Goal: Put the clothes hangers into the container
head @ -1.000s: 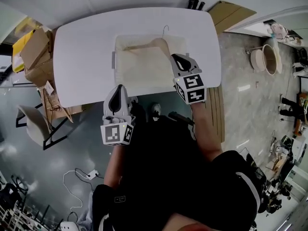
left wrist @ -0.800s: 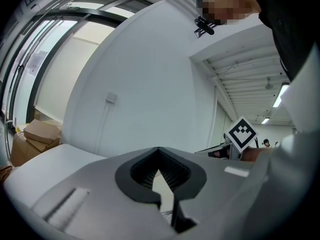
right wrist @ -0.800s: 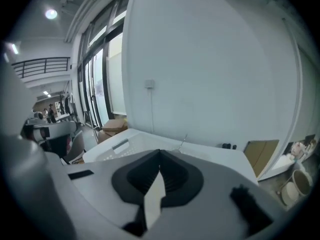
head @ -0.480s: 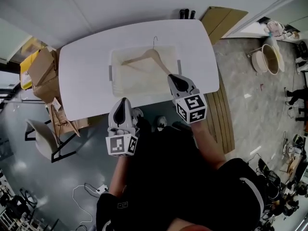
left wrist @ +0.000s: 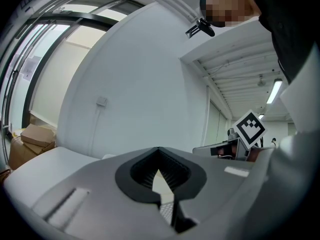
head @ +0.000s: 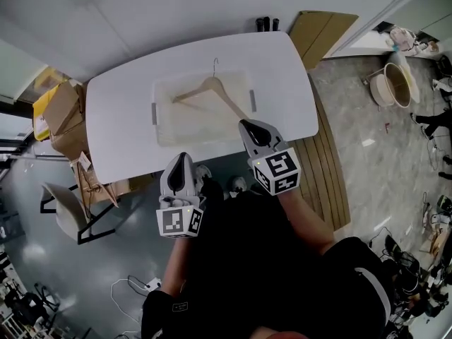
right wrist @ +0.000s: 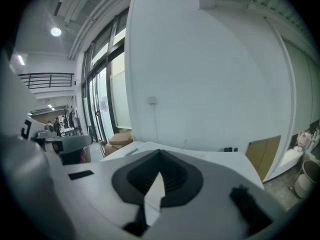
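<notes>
A wooden clothes hanger (head: 210,90) with a metal hook lies inside the clear plastic container (head: 164,122) on the white table (head: 282,83). Neither gripper touches it. My right gripper (head: 249,128) hovers just off the table's near edge, below the container's right corner, its jaws shut and empty. Further back toward the person is my left gripper (head: 179,162), off the table and also shut with nothing in it. In the left gripper view the left gripper (left wrist: 159,166) has its pads together. The right gripper (right wrist: 159,170) looks the same in its own view, with the table (right wrist: 150,147) beyond.
Cardboard boxes (head: 60,111) stand left of the table and a chair (head: 63,202) is lower left. A brown board (head: 321,30) leans at the back right. Wooden slats (head: 326,162) lie on the floor to the right, near a round basket (head: 393,83).
Both grippers have drawn back from the table toward the person. The right gripper was at the container's right side and is now off the near edge. The hanger stays in the container.
</notes>
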`<state>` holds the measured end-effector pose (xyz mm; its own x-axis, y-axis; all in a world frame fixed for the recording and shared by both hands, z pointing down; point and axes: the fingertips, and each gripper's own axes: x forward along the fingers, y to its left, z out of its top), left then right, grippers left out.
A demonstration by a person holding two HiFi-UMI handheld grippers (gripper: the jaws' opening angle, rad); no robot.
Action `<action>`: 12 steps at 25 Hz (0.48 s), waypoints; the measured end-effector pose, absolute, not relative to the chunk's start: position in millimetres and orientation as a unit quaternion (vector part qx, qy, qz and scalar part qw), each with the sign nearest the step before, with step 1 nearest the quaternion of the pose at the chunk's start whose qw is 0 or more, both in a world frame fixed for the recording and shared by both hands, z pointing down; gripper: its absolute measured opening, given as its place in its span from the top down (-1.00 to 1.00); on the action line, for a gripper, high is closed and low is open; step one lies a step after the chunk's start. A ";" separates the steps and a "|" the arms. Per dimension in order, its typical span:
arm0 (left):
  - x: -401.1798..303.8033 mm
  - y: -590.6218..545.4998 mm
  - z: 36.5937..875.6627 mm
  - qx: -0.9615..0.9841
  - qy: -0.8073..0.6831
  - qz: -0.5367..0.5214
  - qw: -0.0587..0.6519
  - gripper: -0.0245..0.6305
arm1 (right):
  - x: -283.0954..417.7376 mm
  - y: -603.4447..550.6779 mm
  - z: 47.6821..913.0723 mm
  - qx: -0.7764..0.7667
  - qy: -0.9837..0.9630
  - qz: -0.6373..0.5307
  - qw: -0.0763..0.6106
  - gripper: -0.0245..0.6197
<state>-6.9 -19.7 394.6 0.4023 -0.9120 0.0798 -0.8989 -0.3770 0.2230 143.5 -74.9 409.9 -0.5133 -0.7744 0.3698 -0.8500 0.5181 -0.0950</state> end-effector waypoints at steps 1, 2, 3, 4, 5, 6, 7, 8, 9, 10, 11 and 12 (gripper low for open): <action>-4.9 -18.5 394.5 0.830 -0.546 -0.028 0.115 0.91 | 144.7 -73.3 409.2 0.472 -0.860 0.132 0.140 0.88; -3.2 -17.5 394.3 0.829 -0.546 -0.027 0.115 0.91 | 146.3 -71.7 409.1 0.471 -0.861 0.132 0.138 0.88; -1.7 -16.6 394.3 0.828 -0.548 -0.027 0.115 0.91 | 148.5 -70.3 409.2 0.471 -0.862 0.132 0.137 0.88; -0.3 -15.8 394.4 0.828 -0.549 -0.026 0.116 0.91 | 150.9 -69.0 409.5 0.471 -0.862 0.132 0.135 0.88; 1.1 -14.9 394.4 0.827 -0.549 -0.026 0.115 0.91 | 153.5 -67.8 410.0 0.471 -0.862 0.133 0.134 0.88; 2.6 -14.0 394.4 0.828 -0.549 -0.025 0.114 0.91 | 156.2 -66.4 410.6 0.471 -0.862 0.134 0.132 0.88; 4.2 -13.2 394.3 0.829 -0.548 -0.025 0.113 0.91 | 159.0 -65.2 411.4 0.472 -0.861 0.136 0.130 0.88; 6.0 -12.9 394.2 0.830 -0.546 -0.024 0.111 0.91 | 161.8 -64.2 412.2 0.473 -0.861 0.138 0.128 0.88; 7.7 -13.0 393.9 0.831 -0.545 -0.024 0.109 0.91 | 164.5 -63.6 412.9 0.474 -0.860 0.139 0.127 0.88; 9.3 -13.5 393.3 0.831 -0.545 -0.024 0.108 0.91 | 167.0 -63.1 413.7 0.475 -0.859 0.140 0.126 0.88; 10.4 -14.2 392.6 0.831 -0.545 -0.023 0.107 0.91 | 169.4 -62.7 414.5 0.476 -0.859 0.140 0.126 0.88; 11.1 -14.6 391.9 0.830 -0.546 -0.023 0.108 0.91 | 171.5 -62.0 415.4 0.477 -0.858 0.141 0.126 0.88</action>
<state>11.1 -14.6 391.9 0.4025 -0.9119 0.0799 -0.9022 -0.3804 0.2035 171.5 -62.0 415.4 -0.5124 -0.7837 0.3509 -0.8548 0.5047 -0.1211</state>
